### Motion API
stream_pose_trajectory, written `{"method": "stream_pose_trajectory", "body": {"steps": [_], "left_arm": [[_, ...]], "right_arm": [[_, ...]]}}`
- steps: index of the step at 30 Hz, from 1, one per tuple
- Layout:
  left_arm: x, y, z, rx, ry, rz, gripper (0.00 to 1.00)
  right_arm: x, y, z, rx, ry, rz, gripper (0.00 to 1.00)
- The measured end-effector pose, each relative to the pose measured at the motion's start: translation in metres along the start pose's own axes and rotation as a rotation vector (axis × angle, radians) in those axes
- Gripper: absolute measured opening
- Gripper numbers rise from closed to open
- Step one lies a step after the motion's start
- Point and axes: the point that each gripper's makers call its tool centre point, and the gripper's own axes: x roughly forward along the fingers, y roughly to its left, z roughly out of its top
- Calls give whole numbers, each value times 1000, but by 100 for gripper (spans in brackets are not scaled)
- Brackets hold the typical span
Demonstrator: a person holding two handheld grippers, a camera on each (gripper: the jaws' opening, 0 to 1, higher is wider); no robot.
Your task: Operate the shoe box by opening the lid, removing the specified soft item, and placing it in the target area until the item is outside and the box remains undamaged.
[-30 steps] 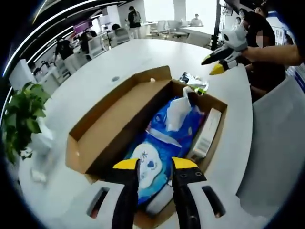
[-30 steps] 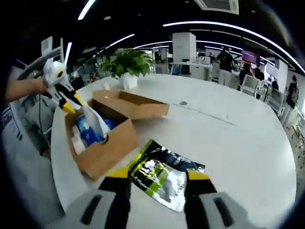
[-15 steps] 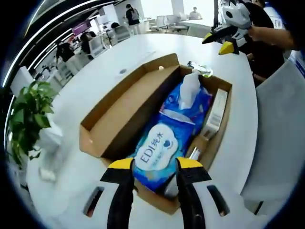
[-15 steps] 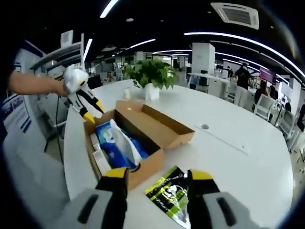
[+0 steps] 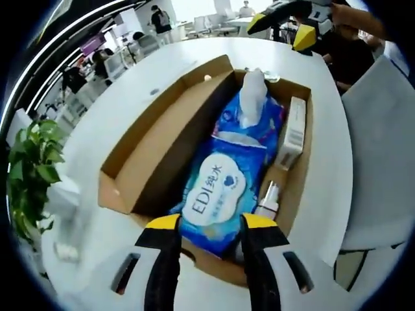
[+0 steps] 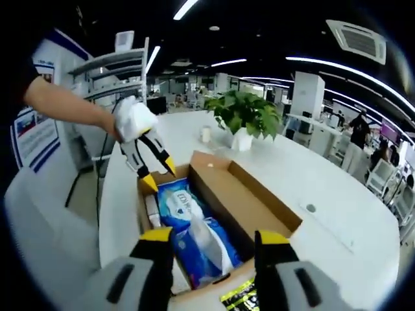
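The brown shoe box [image 5: 288, 194] lies open on the white table, its lid [image 5: 162, 146] folded flat to one side. Inside lies a blue wet-wipe pack [image 5: 220, 194] marked EDI, with a white tissue [image 5: 251, 97] sticking up from its far end. My left gripper [image 5: 212, 225] is open, its yellow tips either side of the pack's near end. In the right gripper view the box [image 6: 262, 204] and pack [image 6: 185, 220] lie below my right gripper [image 6: 213, 238], which is open and holds nothing. The left gripper [image 6: 155, 173] hangs over the box's far end there.
A white carton [image 5: 292, 133] and a small bottle [image 5: 267, 197] lie beside the pack in the box. A green and black pouch [image 6: 245, 299] rests on the table by the box. A potted plant [image 6: 245, 116] stands on the table. The right gripper [image 5: 285, 16] is beyond the box.
My left gripper has closed in on the near end of the pack. My right gripper has lifted off the pouch and swung over the box end.
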Motion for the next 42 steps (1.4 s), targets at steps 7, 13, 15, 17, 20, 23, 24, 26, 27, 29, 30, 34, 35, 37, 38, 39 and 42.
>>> {"method": "stream_pose_trajectory", "body": {"steps": [7,13,15,17,20,23,24,26,27,29,30,34,35,37,38,39,42], "left_arm": [[11,-3,-3,47,0,-26,38],[19,-1,-6,71,-2,-38,39],[22,0,-8,74,5,-43,37],[24,0,-8,81,3,-46,36],[28,1,-8,89,6,-53,36],[32,1,-8,91,10,-64,37],[33,0,-8,93,12,-67,37],[36,0,-9,99,17,-71,38],[37,0,-10,105,23,-73,38],[38,1,-11,114,29,-73,38],[40,2,-11,116,30,-73,38],[44,4,-13,123,35,-82,38],[44,4,-14,125,36,-84,38],[45,4,-13,132,34,-90,38],[46,4,-13,133,36,-92,39],[45,6,-12,133,33,-88,40],[46,8,-10,132,24,-91,42]], "right_arm": [[31,32,13,-135,15,106,48],[54,47,13,-220,44,164,47],[62,50,10,-246,58,176,46],[70,53,7,-258,70,188,45],[82,55,1,-269,89,207,44],[93,58,-4,-275,104,224,44],[96,58,-6,-276,108,227,44],[103,60,-9,-280,119,235,43],[108,60,-11,-282,124,238,42],[113,60,-14,-289,130,240,42],[117,61,-16,-298,133,242,42],[129,60,-27,-331,162,247,41],[132,60,-28,-334,165,251,41],[137,59,-33,-333,180,258,41],[140,59,-35,-338,188,257,41],[143,58,-37,-348,190,257,42],[150,58,-39,-361,192,257,44]]}}
